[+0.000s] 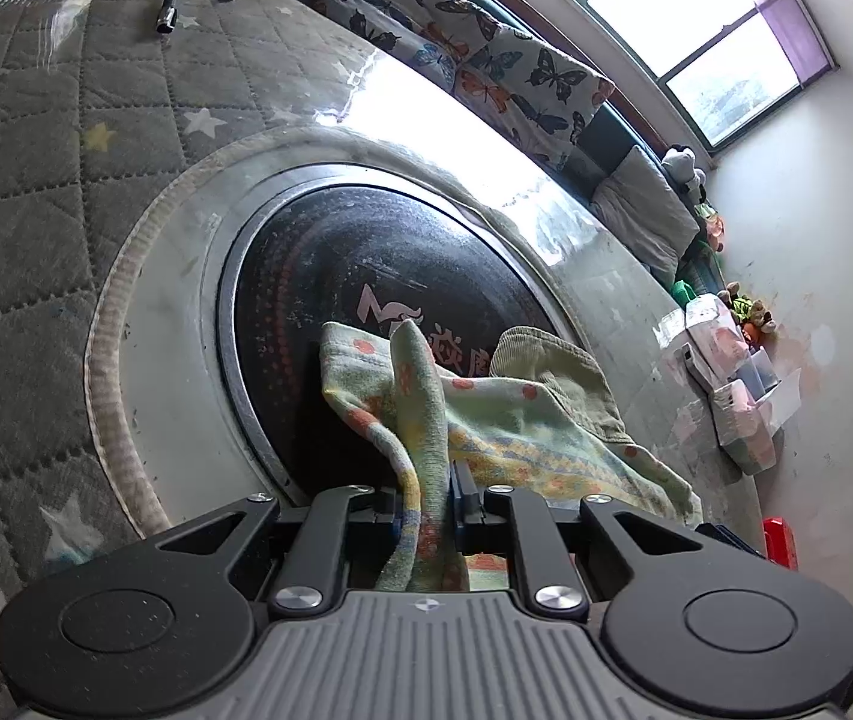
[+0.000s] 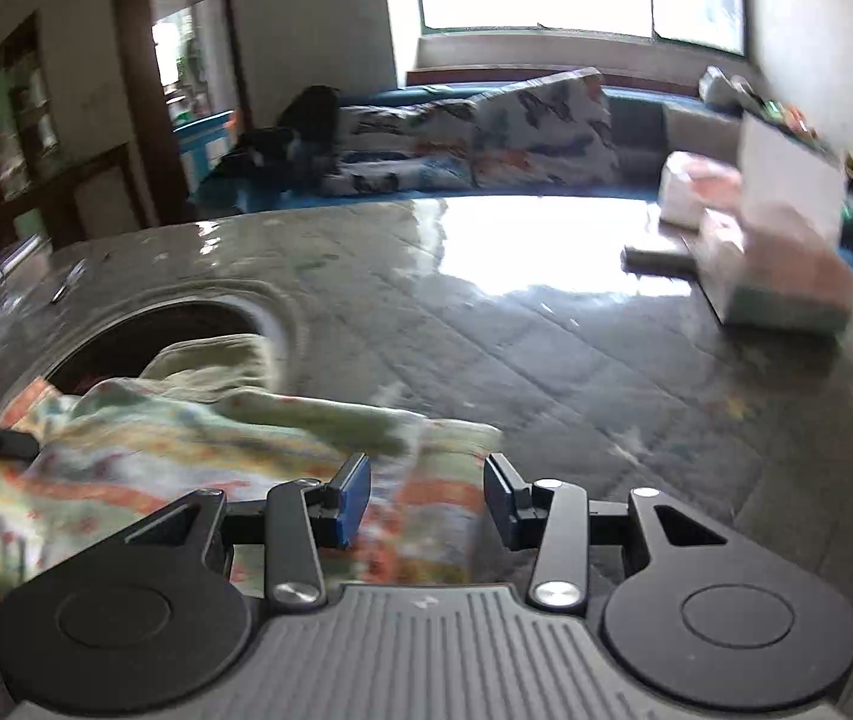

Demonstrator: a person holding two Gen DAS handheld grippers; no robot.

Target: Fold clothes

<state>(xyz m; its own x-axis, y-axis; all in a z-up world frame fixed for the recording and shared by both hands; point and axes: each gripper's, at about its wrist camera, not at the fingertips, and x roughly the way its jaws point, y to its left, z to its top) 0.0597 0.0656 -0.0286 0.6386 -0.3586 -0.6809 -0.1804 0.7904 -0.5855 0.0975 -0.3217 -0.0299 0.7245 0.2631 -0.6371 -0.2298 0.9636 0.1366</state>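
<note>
On the quilted table [image 1: 24, 228], left tongs [image 1: 426, 504] clamped on patterned cloth [image 1: 516, 420], right tongs [image 2: 426, 498] apart above it.

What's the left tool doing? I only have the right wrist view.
Observer: Left tool is shut on a bunched edge of the patterned cloth.
Operator: Anything under that cloth?
Observer: It lies partly over a round black cooktop with a logo, set in the table.
Operator: Other garments?
Observer: A green corduroy piece lies beside the cloth, partly under it.
</note>
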